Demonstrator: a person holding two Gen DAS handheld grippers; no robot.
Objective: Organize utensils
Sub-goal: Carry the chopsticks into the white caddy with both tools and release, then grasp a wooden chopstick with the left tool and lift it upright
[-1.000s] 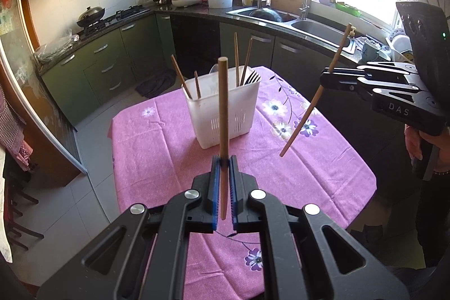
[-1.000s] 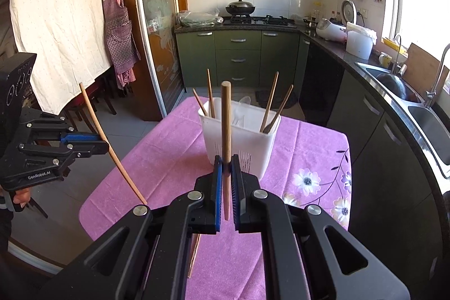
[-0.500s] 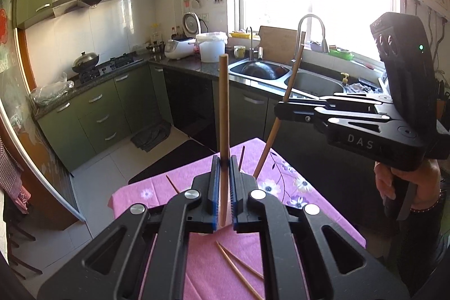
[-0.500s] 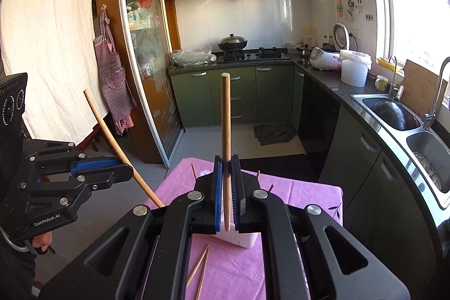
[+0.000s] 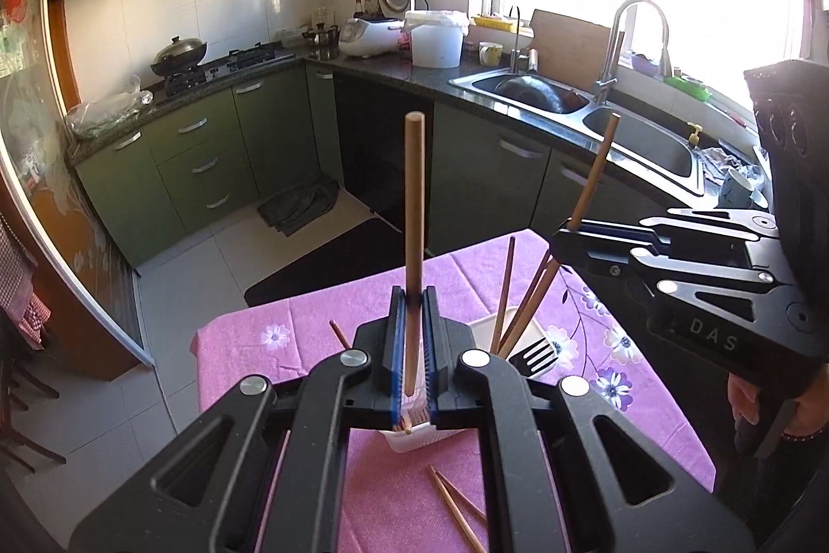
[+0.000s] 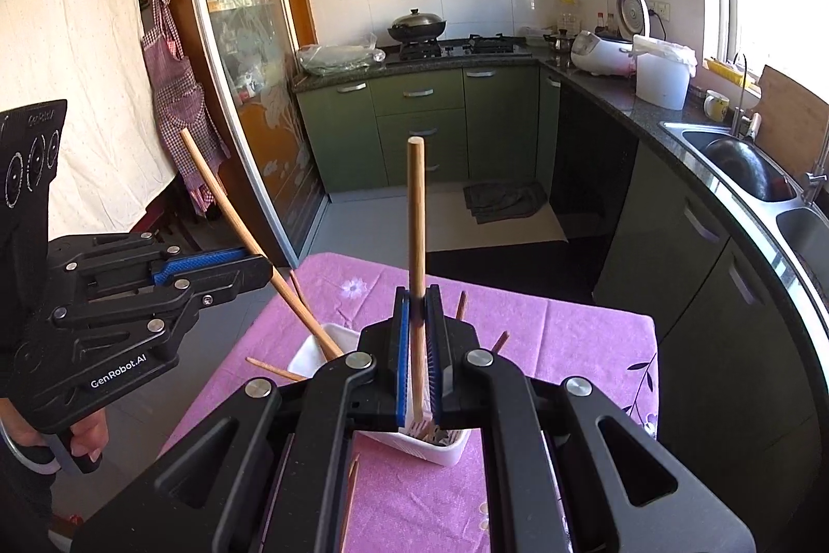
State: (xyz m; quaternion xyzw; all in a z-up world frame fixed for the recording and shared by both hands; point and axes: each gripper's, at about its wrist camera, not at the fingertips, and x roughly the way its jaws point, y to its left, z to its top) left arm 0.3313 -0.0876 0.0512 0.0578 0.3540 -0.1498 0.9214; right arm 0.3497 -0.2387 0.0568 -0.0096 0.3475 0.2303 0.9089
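In the left wrist view my left gripper (image 5: pixel 413 296) is shut on an upright wooden chopstick (image 5: pixel 414 200). Right under it stands the white utensil holder (image 5: pixel 523 338), with several chopsticks and a black fork (image 5: pixel 536 353) inside. My right gripper (image 5: pixel 562 242) comes in from the right, shut on a tilted chopstick (image 5: pixel 596 169) whose lower end reaches into the holder. In the right wrist view the right gripper (image 6: pixel 417 296) grips its chopstick (image 6: pixel 415 211). There the left gripper (image 6: pixel 264 268) holds its chopstick (image 6: pixel 223 190), tip dipped into the holder (image 6: pixel 311 353).
The holder stands on a table with a pink flowered cloth (image 5: pixel 243 345). Loose chopsticks (image 5: pixel 456 501) lie on the cloth near me, and another (image 6: pixel 269 369) lies left of the holder. Green cabinets, a stove and a sink (image 5: pixel 544 97) line the walls beyond.
Both grippers moved forward, still shut on their chopsticks. The holder, earlier well ahead, now sits right below them, with the chopsticks' lower ends at its top.
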